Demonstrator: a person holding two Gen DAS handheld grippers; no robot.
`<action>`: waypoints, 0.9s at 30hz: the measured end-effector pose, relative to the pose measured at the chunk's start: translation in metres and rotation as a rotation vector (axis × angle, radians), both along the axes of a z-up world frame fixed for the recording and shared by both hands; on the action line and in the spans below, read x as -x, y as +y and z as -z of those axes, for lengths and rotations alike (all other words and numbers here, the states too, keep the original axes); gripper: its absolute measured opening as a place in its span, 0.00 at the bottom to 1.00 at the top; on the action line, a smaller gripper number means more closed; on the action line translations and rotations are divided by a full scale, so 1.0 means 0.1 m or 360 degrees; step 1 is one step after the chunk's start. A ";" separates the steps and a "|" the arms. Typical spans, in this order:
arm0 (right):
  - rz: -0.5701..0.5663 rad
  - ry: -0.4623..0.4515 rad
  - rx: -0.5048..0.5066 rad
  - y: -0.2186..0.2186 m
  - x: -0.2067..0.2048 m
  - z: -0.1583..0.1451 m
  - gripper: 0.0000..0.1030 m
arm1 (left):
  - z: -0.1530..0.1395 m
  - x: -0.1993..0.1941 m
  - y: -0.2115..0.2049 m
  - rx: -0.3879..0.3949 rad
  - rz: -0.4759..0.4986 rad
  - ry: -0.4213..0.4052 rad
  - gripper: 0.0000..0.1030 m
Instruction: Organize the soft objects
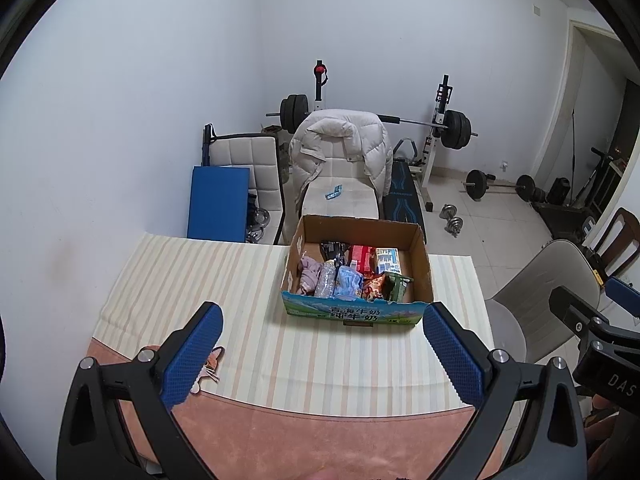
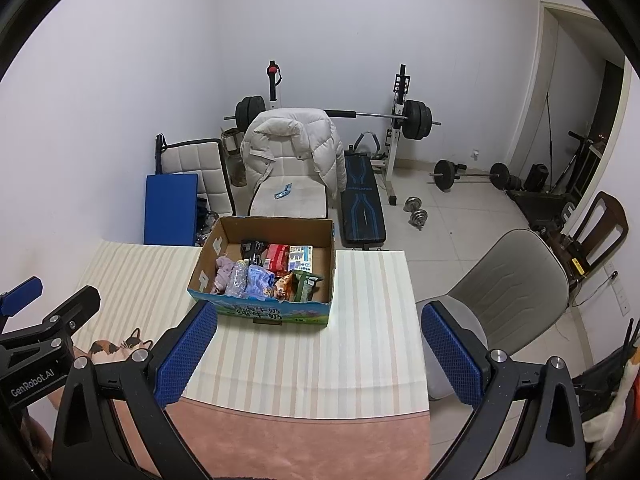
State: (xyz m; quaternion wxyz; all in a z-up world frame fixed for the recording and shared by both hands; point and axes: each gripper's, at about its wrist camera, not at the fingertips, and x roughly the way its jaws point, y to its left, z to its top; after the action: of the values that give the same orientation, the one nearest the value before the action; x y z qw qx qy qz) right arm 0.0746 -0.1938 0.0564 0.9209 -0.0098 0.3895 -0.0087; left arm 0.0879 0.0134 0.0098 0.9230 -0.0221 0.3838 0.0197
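An open cardboard box (image 1: 420, 256) (image 2: 326, 264) sits at the far middle of the striped tablecloth (image 1: 192, 280) (image 2: 360, 320). Inside lie a pale purple cloth (image 1: 310, 274) (image 2: 222, 274), a clear plastic packet (image 1: 325, 280), a blue snack bag (image 1: 347, 282) (image 2: 256, 282), a red pack (image 1: 362, 258), a milk carton (image 1: 387, 261) and a green packet (image 1: 396, 286). My left gripper (image 1: 322, 354) is open and empty, hovering above the table short of the box. My right gripper (image 2: 318, 354) is open and empty, also short of the box.
A cat-shaped item (image 1: 210, 364) (image 2: 118, 346) lies on the pink cloth (image 1: 320, 440) near the left edge. Behind the table stand a chair with a white puffer jacket (image 1: 340, 148), a blue mat (image 1: 218, 204), a weight bench and barbell (image 1: 456, 128). A grey chair (image 2: 508, 280) stands at right.
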 end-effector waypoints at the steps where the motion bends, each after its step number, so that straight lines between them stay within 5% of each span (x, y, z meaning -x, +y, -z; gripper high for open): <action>1: 0.0000 -0.0001 0.0003 0.00 0.00 0.00 1.00 | 0.00 0.00 0.01 -0.0001 0.0001 0.0001 1.00; 27: -0.0003 -0.0037 -0.0017 0.03 -0.01 -0.15 1.00 | -0.09 0.02 0.02 -0.0014 0.0010 -0.0012 1.00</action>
State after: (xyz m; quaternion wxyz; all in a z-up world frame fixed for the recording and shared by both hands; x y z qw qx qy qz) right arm 0.0755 -0.1912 0.0715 0.9254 -0.0050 0.3789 -0.0059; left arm 0.0864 0.0153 0.0186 0.9245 -0.0169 0.3803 0.0185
